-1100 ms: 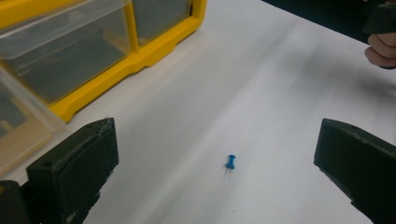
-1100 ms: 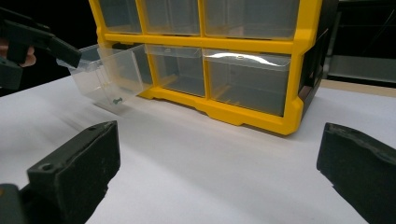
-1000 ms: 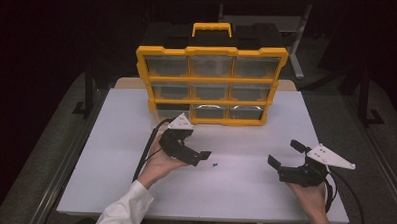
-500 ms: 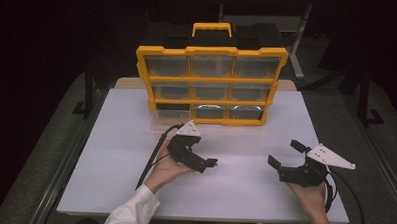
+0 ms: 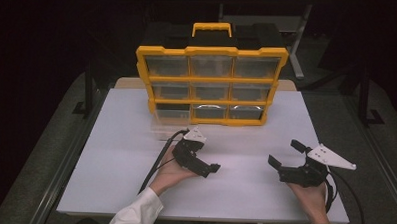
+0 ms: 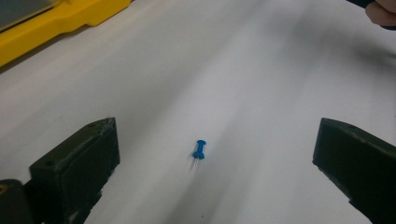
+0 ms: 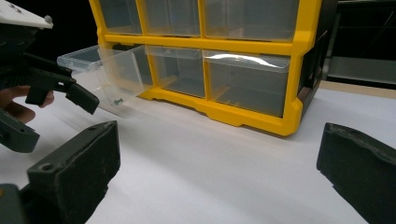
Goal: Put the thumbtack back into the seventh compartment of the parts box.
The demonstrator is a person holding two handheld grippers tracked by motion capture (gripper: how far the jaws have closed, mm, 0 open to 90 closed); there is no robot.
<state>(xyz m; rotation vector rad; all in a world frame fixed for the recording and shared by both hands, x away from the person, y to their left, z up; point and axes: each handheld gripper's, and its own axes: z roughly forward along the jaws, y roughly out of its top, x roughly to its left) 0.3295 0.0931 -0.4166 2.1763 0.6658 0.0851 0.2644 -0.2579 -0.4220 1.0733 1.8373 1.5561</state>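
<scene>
Since a second ago, slid rightward and a little toward the person: the left gripper (image 5: 210, 168), hand turned so the jaws aim across the table (image 5: 110, 154) toward the middle. Unmoved in that time: the right gripper (image 5: 283, 157), the yellow organizer (image 5: 211, 80) and its pulled-out drawer (image 5: 166, 125).

Leftmost, at the bottom row of the organizer, the clear drawer (image 7: 100, 70) standing open, with what looks like one small item inside, too small to name. Next, the left gripper (image 6: 210, 182) hovering with jaws spread wide and holding nothing, straddling a blue pushpin (image 6: 199, 150) lying on its side on the bare white tabletop, centred between the jaws and touching neither. Farther right, the right gripper (image 7: 219, 186) resting low near the table's right side, jaws likewise spread and empty, facing the organizer.

By the look of it, early in the job: drawer already open, pin lined up but not yet pinched; closing, lifting and carrying to the drawer all left to do.

Long axis of the pin running roughly along the left gripper's line of sight, blue head away from the camera, metal point toward it, tilted slightly
</scene>
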